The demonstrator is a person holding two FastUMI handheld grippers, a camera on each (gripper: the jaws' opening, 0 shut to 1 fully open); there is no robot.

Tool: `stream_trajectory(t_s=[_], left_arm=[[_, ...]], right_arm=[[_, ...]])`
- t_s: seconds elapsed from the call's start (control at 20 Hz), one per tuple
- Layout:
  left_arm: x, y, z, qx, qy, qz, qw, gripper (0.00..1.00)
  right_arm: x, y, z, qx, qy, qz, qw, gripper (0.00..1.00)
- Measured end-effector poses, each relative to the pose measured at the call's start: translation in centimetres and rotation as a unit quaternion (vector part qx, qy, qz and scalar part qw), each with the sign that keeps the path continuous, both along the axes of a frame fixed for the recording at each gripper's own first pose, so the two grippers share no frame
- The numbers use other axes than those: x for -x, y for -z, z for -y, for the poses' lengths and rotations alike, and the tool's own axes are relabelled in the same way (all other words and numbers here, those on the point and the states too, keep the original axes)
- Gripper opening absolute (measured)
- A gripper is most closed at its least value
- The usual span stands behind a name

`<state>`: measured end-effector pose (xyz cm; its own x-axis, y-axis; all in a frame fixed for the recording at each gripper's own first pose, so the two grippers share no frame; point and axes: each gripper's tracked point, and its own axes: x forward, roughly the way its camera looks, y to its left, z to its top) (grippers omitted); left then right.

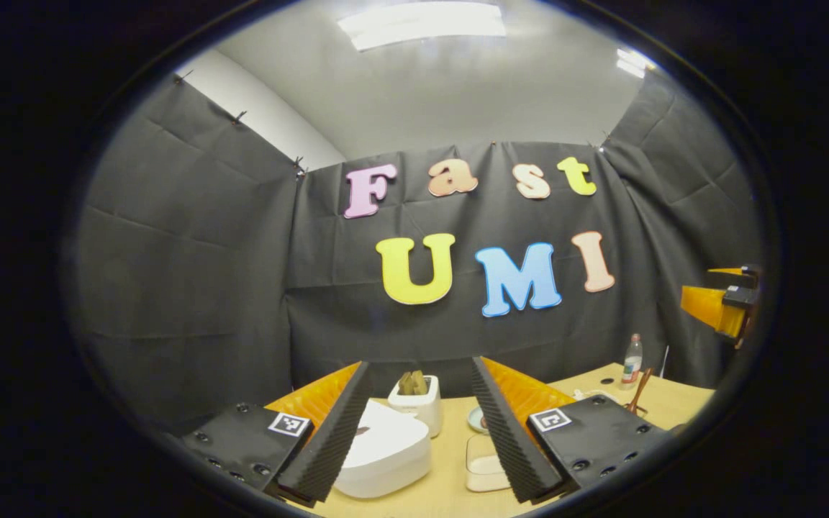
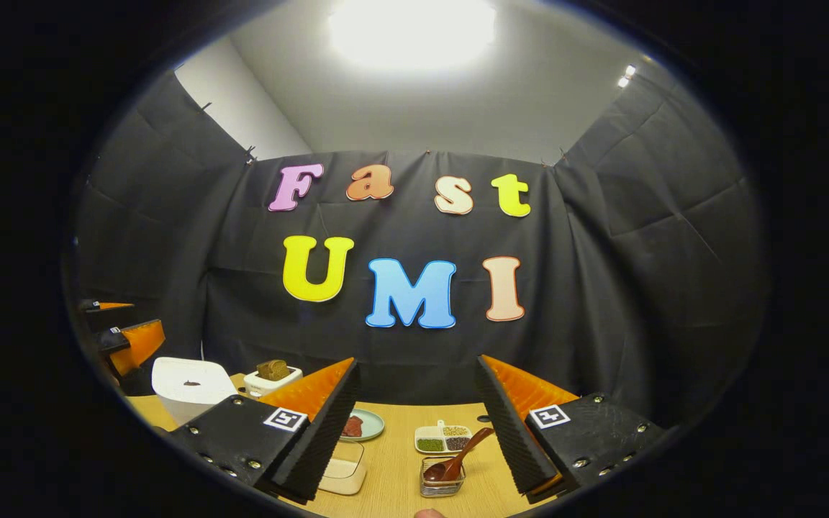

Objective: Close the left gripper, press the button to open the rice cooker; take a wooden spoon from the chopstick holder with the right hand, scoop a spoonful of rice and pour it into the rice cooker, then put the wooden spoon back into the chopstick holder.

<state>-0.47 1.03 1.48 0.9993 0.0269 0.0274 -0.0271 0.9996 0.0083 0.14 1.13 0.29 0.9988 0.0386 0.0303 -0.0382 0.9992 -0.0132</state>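
Both grippers are up off the table (image 2: 393,467) with nothing in them. In the left gripper view the left gripper (image 1: 422,432) has its fingers spread wide apart, and the white rice cooker (image 1: 384,450) sits right below and between them with its lid down. Just behind the cooker is a white container (image 1: 419,403) with brownish stuff sticking out of the top, can't tell what it is. To the right of the cooker there's a clear box (image 1: 485,467) with something pale inside, probably the rice but it's too blurry to swear on. Far right edge of that view you can see the other gripper (image 1: 722,306) up in the air, well apart from everything. In the right gripper view the right gripper (image 2: 418,432) is also open wide, and the wooden spoon (image 2: 458,455) is leaning in the small wire chopstick holder (image 2: 442,480) near the front, between the fingers, bowl end down in the holder and handle tilted up to the right. Just behind it is a white divided dish (image 2: 442,437) of beans and grains, and left of that a greenish plate (image 2: 365,426) with something red on it.
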Motion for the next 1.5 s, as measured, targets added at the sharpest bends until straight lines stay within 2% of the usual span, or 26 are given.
stream_trajectory(t_s=[0.05,0.15,0.25,0.4,0.5,0.55,0.6,0.65,0.9,1.25,1.5], left_arm=[[0.1,-0.2,-0.2,0.005,0.001,0.004,1.000,0.95],[-0.4,-0.6,0.2,0.010,0.015,0.007,1.000,0.84],[-0.5,-0.7,0.1,0.004,0.021,0.009,1.000,0.70],[-0.3,-0.3,-0.6,-0.005,0.014,0.008,1.000,0.40],[-0.6,0.2,-0.6,0.012,0.018,-0.001,1.000,0.19],[-1.1,0.7,-0.2,0.020,0.031,-0.008,0.999,0.14],[-1.4,1.5,-1.4,0.023,0.019,-0.015,0.999,0.14],[-1.5,1.8,-1.3,0.027,0.029,-0.026,0.999,0.08],[-5.0,5.7,-4.2,0.050,0.029,-0.062,0.996,0.08],[-11.2,12.1,-8.9,0.053,0.017,-0.102,0.993,0.08],[-14.4,16.9,-9.6,0.069,0.026,-0.151,0.986,0.09]], right_arm=[[0.0,0.1,0.0,0.001,0.001,-0.001,1.000,0.96],[-0.1,0.2,-0.1,0.000,0.000,-0.003,1.000,0.96],[0.0,0.4,-0.1,-0.002,-0.001,-0.007,1.000,0.96],[0.1,0.0,-0.1,-0.006,0.000,-0.003,1.000,0.96],[0.2,0.0,-0.1,-0.004,0.002,-0.002,1.000,0.96],[0.3,0.1,-0.2,-0.003,0.003,-0.003,1.000,0.96],[0.4,0.1,-0.2,-0.003,0.004,-0.004,1.000,0.96],[0.6,0.2,-0.1,-0.004,0.007,-0.005,1.000,0.96],[1.3,0.8,0.4,0.001,0.029,-0.016,0.999,0.96],[1.9,1.1,-0.1,0.013,0.057,-0.022,0.998,0.96],[2.3,1.0,-0.6,0.025,0.068,-0.024,0.997,0.96]])
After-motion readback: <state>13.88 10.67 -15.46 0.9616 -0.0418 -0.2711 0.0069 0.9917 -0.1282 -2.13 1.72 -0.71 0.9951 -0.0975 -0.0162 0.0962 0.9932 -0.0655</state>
